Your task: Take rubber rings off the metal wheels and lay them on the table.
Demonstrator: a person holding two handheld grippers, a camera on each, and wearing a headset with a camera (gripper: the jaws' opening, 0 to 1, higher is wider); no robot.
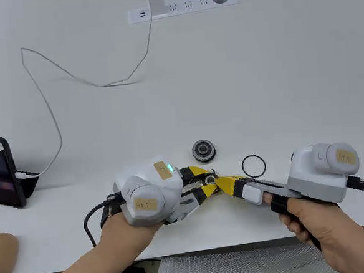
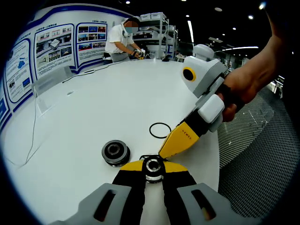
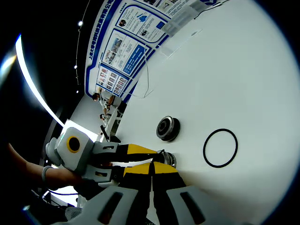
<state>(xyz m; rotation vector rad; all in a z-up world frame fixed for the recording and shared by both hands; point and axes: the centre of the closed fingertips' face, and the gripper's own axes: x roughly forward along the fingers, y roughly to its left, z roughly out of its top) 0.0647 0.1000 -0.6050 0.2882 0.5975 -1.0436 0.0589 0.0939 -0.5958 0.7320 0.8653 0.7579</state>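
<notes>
My left gripper [image 1: 203,177] [image 2: 153,164] is shut on a small metal wheel [image 2: 153,168] [image 3: 170,160] held just above the table. From the right, my right gripper [image 1: 213,184] [image 3: 153,162] [image 2: 162,153] meets it with jaws closed, pinching the thin black rubber ring at the wheel's rim. A second metal wheel [image 1: 203,150] [image 2: 116,152] [image 3: 168,128] with a dark ring around it lies flat on the white table [image 1: 277,73] just beyond the jaws. One loose rubber ring [image 1: 253,166] [image 2: 160,130] [image 3: 220,147] lies flat to its right.
A white power strip [image 1: 182,4] sits at the far edge, its grey cable [image 1: 48,102] running to a dark device [image 1: 0,171] at the left. The table's front edge [image 1: 239,232] is close under both hands. A person [image 2: 123,42] works at a distant table.
</notes>
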